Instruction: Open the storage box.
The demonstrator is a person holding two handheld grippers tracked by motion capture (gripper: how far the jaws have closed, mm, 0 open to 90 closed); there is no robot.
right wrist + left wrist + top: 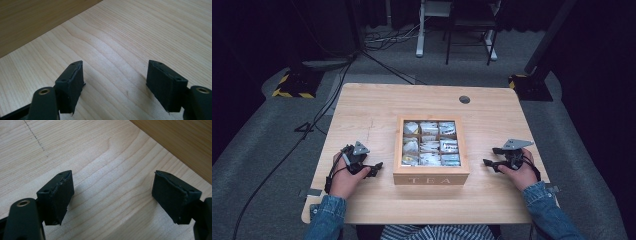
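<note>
**Tea box sitting between two open hand-held grippers**

A square, light wooden tea box [431, 176] with the word TEA on its front wall is sitting near the middle of the pale wooden desk [377, 102], closer to the person's edge. Its top is showing nine compartments in three rows, each holding pale, wrapped tea bags [430, 145]. In the left gripper view, a darker wooden wall [182, 142] — apparently the box's side — is crossing the upper right corner; in the right gripper view a similar wall [32, 20] is crossing the upper left corner.

The left hand-held gripper [373, 168] is lying low on the desk just beside the box's left wall, apart from it, its jaws standing wide with only bare desk between them. The right hand-held gripper [493, 157] is resting near the box's right side — a little farther off — and its jaws are also standing wide over bare wood, holding nothing. Denim sleeves [546, 210] are coming in from the bottom edge.
</note>
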